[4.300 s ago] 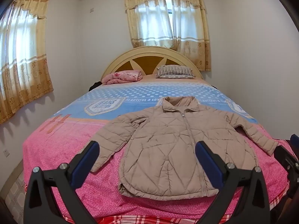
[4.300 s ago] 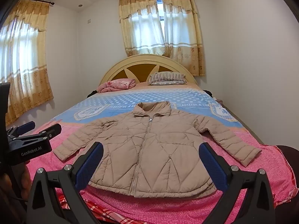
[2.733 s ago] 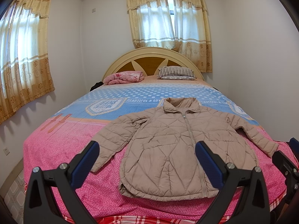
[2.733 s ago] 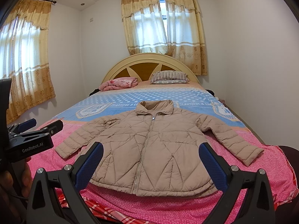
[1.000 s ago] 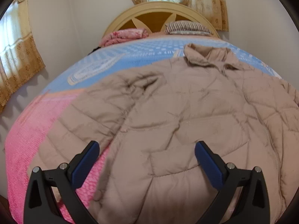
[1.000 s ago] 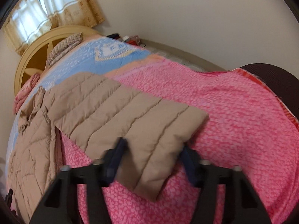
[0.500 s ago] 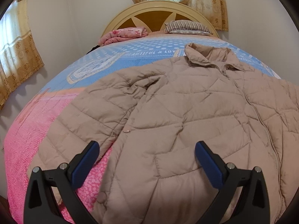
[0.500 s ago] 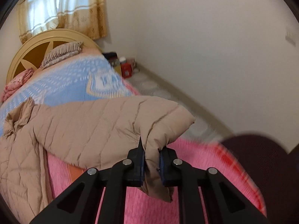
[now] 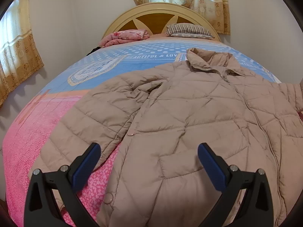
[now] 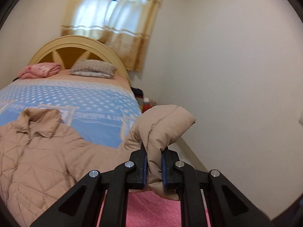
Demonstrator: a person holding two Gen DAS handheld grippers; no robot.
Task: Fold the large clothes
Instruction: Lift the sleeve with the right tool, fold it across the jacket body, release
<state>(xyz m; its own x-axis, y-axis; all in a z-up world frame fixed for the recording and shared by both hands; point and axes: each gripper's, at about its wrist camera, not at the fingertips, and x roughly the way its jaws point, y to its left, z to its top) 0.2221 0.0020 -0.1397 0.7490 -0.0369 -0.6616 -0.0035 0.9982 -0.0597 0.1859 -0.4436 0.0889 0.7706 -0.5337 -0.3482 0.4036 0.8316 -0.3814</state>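
A beige quilted jacket (image 9: pixel 185 124) lies front up on the bed, collar toward the headboard, zip closed. My left gripper (image 9: pixel 147 162) hovers open over its lower left front, beside the left sleeve (image 9: pixel 89 124), with nothing between the blue pads. My right gripper (image 10: pixel 153 162) is shut on the cuff of the right sleeve (image 10: pixel 162 124) and holds it up off the bed, the cuff bulging above the pads. The rest of the jacket (image 10: pixel 37 155) stays flat at the left of the right wrist view.
The bed cover is pink (image 9: pixel 34 132) near me and blue with white dots (image 9: pixel 132 56) farther back. A folded pink blanket (image 9: pixel 125 36) and a striped pillow (image 9: pixel 189 30) sit by the headboard. A white wall (image 10: pixel 236 75) runs close along the bed's right side, with small items (image 10: pixel 144 102) on the floor.
The right gripper closed on the right sleeve's cuff, then rose and rolled, lifting the sleeve off the bed. The left gripper stayed open over the jacket and barely moved.
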